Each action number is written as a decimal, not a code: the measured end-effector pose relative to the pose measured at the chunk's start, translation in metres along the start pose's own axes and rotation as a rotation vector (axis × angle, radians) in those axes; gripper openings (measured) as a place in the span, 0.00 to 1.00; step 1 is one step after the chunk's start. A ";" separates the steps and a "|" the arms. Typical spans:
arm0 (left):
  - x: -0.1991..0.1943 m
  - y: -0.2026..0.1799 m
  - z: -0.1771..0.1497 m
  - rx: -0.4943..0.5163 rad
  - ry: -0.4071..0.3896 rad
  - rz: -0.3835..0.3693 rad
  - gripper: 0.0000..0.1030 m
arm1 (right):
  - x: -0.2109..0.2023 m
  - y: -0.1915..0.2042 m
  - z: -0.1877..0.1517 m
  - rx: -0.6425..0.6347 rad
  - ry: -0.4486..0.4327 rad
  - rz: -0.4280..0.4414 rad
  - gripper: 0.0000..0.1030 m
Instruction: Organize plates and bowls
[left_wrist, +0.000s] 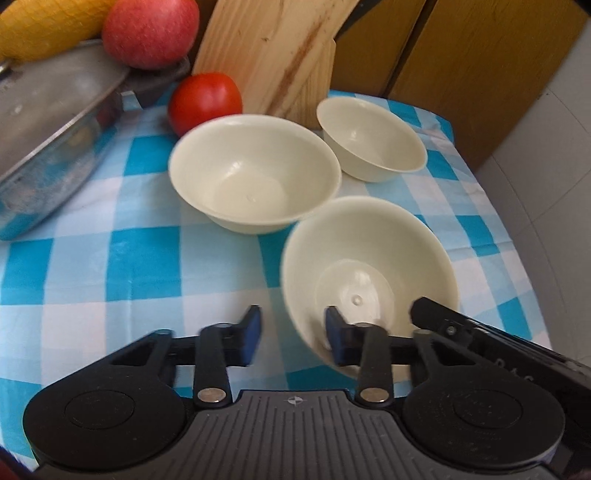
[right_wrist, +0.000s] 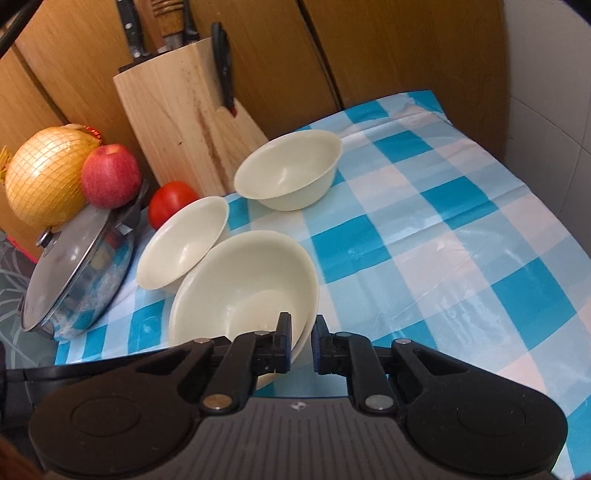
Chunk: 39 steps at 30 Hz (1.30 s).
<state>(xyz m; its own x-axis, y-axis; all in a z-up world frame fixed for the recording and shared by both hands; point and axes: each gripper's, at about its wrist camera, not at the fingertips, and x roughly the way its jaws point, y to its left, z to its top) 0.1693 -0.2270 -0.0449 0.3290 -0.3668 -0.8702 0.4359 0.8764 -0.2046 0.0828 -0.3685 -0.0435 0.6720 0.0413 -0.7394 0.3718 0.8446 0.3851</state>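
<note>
Three cream bowls are on the blue-and-white checked cloth (right_wrist: 424, 229). The nearest bowl (right_wrist: 240, 291) is tilted, and my right gripper (right_wrist: 301, 341) is shut on its near rim, one finger inside and one outside. In the left wrist view this bowl (left_wrist: 369, 273) leans toward me. My left gripper (left_wrist: 293, 334) is open and straddles its left wall: the right pad is inside, and the left pad stands clear of the wall. The right gripper's finger (left_wrist: 428, 310) shows at the bowl's right side. A second bowl (left_wrist: 255, 173) and a third (left_wrist: 371, 138) sit behind, both upright.
A steel pot with a glass lid (right_wrist: 77, 280) stands on the left, with an apple (right_wrist: 110, 175) and a netted yellow fruit (right_wrist: 44, 177) behind it. Behind the bowls are a tomato (left_wrist: 205, 101) and a wooden knife block (right_wrist: 181, 110). The cloth's right edge (left_wrist: 517, 236) drops off near a white wall.
</note>
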 end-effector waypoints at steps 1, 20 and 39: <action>-0.001 0.000 0.000 0.002 0.002 0.004 0.33 | -0.001 0.003 -0.002 -0.001 0.009 0.010 0.12; -0.066 0.058 -0.015 -0.033 -0.103 0.094 0.43 | 0.004 0.083 -0.014 -0.027 0.053 0.230 0.12; -0.088 0.124 -0.034 -0.088 -0.094 0.167 0.67 | 0.005 0.104 -0.032 -0.121 0.063 0.177 0.26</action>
<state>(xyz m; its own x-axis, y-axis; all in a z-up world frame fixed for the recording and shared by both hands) 0.1660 -0.0755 -0.0084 0.4692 -0.2381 -0.8504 0.2952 0.9499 -0.1030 0.1044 -0.2635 -0.0250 0.6769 0.2247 -0.7010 0.1695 0.8791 0.4454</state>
